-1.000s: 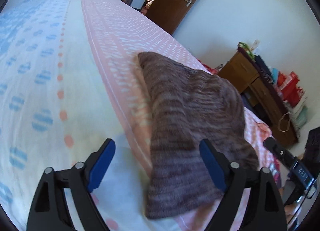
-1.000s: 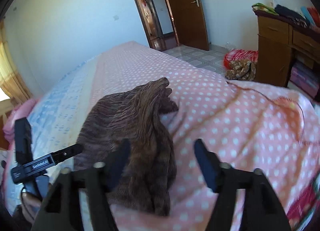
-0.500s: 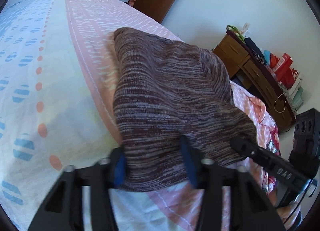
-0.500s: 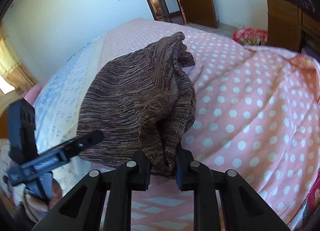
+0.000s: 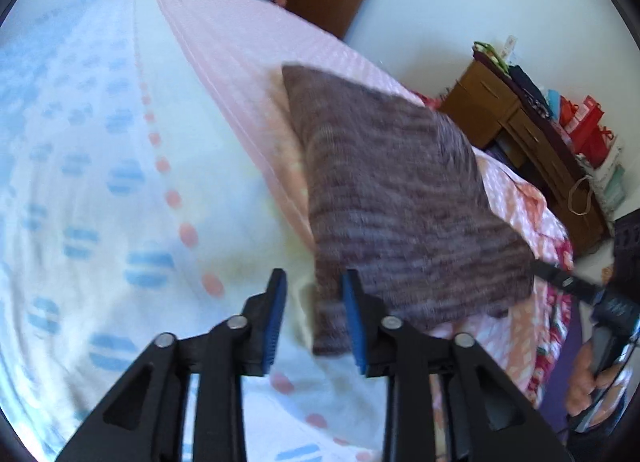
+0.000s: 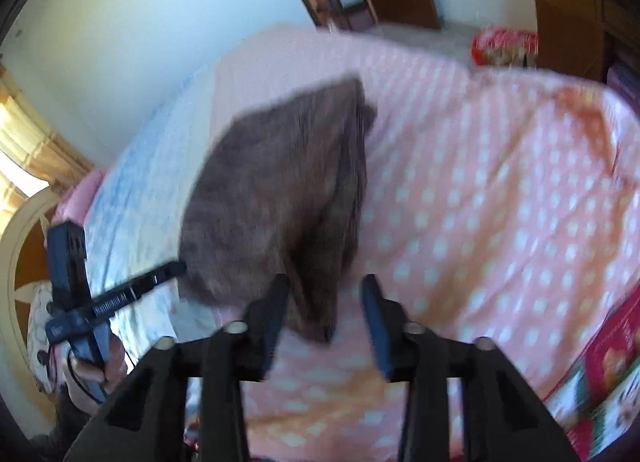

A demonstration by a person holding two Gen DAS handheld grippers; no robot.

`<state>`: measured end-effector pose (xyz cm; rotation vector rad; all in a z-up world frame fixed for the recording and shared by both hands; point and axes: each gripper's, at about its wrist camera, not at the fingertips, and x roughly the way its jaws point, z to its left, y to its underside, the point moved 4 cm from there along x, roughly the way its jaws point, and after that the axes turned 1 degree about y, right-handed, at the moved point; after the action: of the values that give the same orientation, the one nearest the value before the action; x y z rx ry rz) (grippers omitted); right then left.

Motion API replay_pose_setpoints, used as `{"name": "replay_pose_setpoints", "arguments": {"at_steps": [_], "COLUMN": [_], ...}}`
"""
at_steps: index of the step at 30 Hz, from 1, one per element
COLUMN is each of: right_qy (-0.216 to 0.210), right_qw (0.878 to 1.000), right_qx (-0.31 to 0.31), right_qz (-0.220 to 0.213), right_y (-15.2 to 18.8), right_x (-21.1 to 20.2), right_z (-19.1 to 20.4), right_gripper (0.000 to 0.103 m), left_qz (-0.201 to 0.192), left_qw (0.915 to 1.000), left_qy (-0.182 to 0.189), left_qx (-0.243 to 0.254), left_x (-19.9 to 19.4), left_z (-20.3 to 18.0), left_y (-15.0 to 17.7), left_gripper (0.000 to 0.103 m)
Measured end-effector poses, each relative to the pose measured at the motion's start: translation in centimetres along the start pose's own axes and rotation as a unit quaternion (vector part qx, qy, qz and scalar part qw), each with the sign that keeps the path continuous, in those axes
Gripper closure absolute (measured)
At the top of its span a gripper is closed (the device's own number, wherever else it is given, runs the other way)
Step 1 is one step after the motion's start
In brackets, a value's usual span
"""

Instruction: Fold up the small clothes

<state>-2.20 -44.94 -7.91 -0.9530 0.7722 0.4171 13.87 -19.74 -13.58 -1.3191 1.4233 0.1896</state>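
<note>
Now a folded brown knit garment (image 5: 400, 197) flat on the bed (image 5: 100, 181), both grippers' fingers just opening, empty.

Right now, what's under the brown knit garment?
The brown knit garment lies on the bed cover, across the seam between its pale blue-dotted part and pink dotted part. The cover beneath it is hidden; anything tucked inside the fold can't be seen.
</note>
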Motion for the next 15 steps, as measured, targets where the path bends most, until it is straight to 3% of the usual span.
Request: {"name": "replay_pose_setpoints", "arguments": {"at_steps": [1,3,6,8,10,13,15], "right_qy": [0.005,0.024,0.030,0.036,0.031,-0.024,-0.041], "right_qw": [1.000,0.998,0.998,0.998,0.998,0.990,0.985], "right_qx": [0.002,-0.010,-0.030,0.006,0.055,0.136,0.161], "right_qz": [-0.027,-0.056,-0.048,-0.049,-0.030,0.030,0.048], "right_y": [-1.5,-4.0,-7.5,-9.1,-10.2,-10.8,-11.0], "right_x": [-0.2,0.6,4.7,7.1,9.7,14.0,15.5], "right_z": [-0.1,0.3,1.1,0.0,-1.6,-3.4,-3.8], "right_gripper": [0.034,0.034,0.034,0.034,0.034,0.034,0.035], "left_qz": [-0.014,-0.040,-0.051,-0.051,-0.045,-0.039,-0.031], "left_qw": [0.9997,0.9975,0.9960,0.9946,0.9930,0.9881,0.9880], "left_qy": [-0.014,-0.039,-0.034,-0.046,-0.066,-0.105,-0.107], "left_qx": [0.013,0.044,0.066,0.077,0.087,0.105,0.107], "left_x": [-0.2,-0.4,1.0,2.7,4.1,6.1,7.3], "left_z": [-0.4,-1.4,-3.8,-4.6,-4.7,-4.8,-4.6], "left_y": [-0.5,-1.5,-2.9,-3.6,-3.5,-3.6,-3.7], "left_gripper": [0.051,0.043,0.042,0.041,0.041,0.033,0.032]}}
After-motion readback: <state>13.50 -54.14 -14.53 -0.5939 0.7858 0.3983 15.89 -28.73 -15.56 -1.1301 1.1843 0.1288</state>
